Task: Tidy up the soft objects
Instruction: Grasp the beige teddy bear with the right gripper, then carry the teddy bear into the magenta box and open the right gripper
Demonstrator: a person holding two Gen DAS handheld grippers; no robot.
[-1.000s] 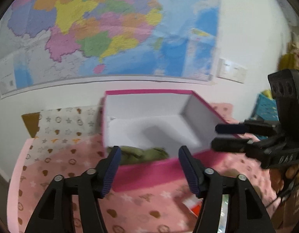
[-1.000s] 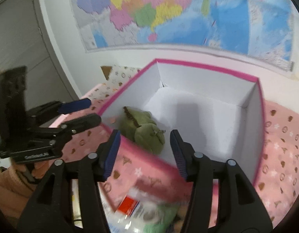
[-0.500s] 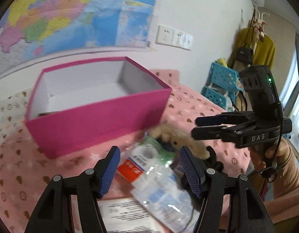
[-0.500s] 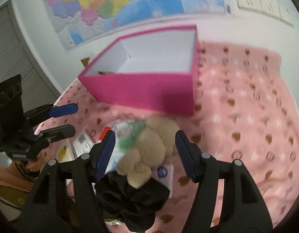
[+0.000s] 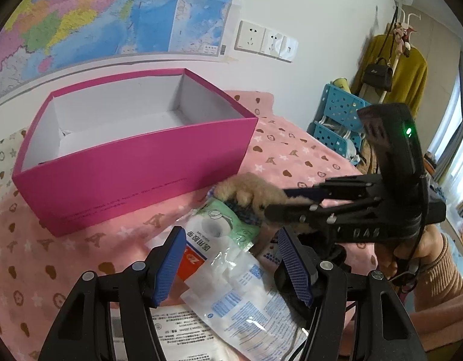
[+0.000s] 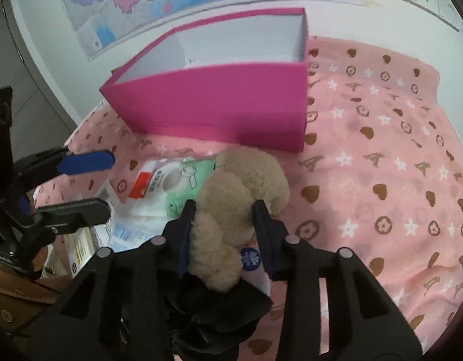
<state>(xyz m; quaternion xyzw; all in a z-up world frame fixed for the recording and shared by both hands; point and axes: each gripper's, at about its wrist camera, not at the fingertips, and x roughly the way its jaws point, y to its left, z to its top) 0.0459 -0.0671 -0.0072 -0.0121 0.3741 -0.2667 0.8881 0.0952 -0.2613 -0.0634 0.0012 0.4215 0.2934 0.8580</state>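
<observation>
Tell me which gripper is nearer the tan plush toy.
Right. The right gripper has its fingers on either side of the tan plush toy, touching it. The left gripper hovers open over the plastic packet beside it.

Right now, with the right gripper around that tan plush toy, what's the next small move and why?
Probably squeeze the right gripper fully shut on the tan plush toy, then lift. Its fingers already flank the toy's middle and seem to press the fur, and the toy lies on the pink blanket outside the open pink box. The left gripper hangs open over a plastic packet.
</observation>
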